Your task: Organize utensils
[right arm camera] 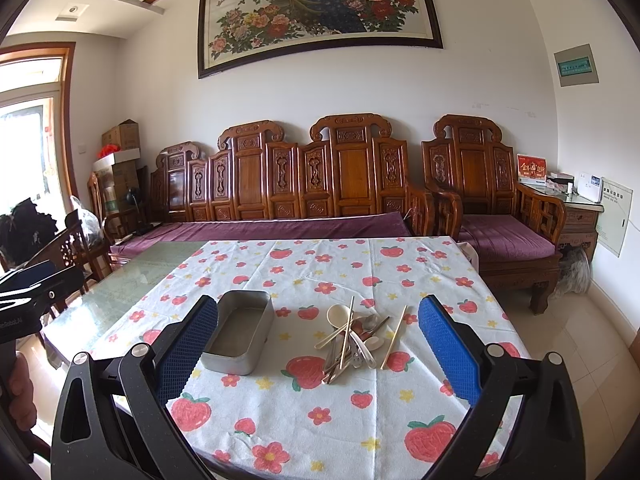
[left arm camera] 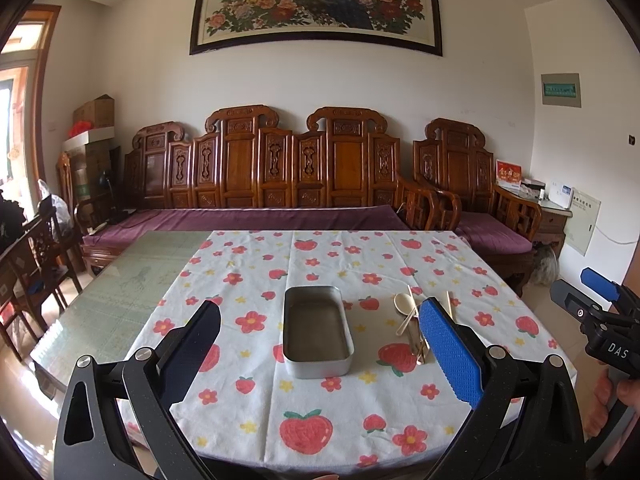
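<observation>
Metal tray sits on the strawberry-print tablecloth, long side running away from the cameras, nothing inside it; taken as the landmark; pile of utensils lies just to the right of the tray, apart from it, on the cloth; in the pile a cream spoon at the far end, bowl up, a second pale spoon nearer, a metal spoon between them, and dark-handled pieces crossed underneath, too tangled to count; chopsticks lie over the pile; one single chopstick lies farthest right of the tray, just beside the pile; left gripper hangs above the near edge of the table, tray framed between its fingers, fingers spread wide, nothing held; its blue pad covers part of the pile in the left wrist view; right gripper hangs right of the tray, over the near cloth, fingers likewise spread wide and gripping nothing, tray near its left pad and the pile between the fingers; a hand shows on the right gripper's handle at the right edge of the left wrist view; beyond the tray, past the table's far edge, a carved wooden bench with purple cushions; left of the tray the bare glass tabletop.
</observation>
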Demonstrator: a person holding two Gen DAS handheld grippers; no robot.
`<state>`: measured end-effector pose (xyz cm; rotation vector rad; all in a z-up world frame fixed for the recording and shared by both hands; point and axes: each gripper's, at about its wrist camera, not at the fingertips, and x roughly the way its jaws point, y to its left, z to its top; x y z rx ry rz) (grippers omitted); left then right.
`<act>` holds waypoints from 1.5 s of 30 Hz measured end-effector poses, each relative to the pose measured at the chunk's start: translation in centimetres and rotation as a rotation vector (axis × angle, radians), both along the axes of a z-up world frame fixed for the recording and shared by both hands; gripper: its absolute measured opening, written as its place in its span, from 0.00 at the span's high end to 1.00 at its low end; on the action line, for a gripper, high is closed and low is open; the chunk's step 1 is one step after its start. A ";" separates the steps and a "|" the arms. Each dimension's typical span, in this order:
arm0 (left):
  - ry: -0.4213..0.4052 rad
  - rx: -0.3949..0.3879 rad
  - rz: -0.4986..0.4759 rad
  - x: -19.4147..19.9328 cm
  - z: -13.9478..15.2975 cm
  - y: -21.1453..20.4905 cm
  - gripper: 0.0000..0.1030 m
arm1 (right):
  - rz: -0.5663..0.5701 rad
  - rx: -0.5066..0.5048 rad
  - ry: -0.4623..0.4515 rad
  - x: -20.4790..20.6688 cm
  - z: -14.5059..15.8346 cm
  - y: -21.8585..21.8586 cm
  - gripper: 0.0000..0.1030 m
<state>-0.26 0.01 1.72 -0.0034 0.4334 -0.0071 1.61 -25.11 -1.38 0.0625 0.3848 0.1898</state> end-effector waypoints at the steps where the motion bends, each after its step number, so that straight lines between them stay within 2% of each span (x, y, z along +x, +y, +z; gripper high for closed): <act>1: 0.001 0.000 0.000 0.0 0.1 0.0 0.06 | 0.000 0.000 0.000 0.0 0.0 0.0 0.03; 16: -0.004 0.000 0.000 -0.1 0.0 0.0 0.06 | 0.000 0.000 -0.001 -0.1 -0.3 0.0 0.03; 18: -0.004 -0.001 0.000 -0.1 -0.2 -0.1 0.06 | 0.000 0.000 -0.002 -0.1 0.6 0.1 0.03; 26: -0.007 0.001 0.001 -0.2 1.0 -0.2 0.06 | 0.000 0.000 -0.002 0.1 0.7 0.0 0.03; 45: -0.009 0.001 0.001 -0.3 0.9 -0.2 0.06 | -0.001 0.001 -0.004 0.0 0.7 0.0 0.03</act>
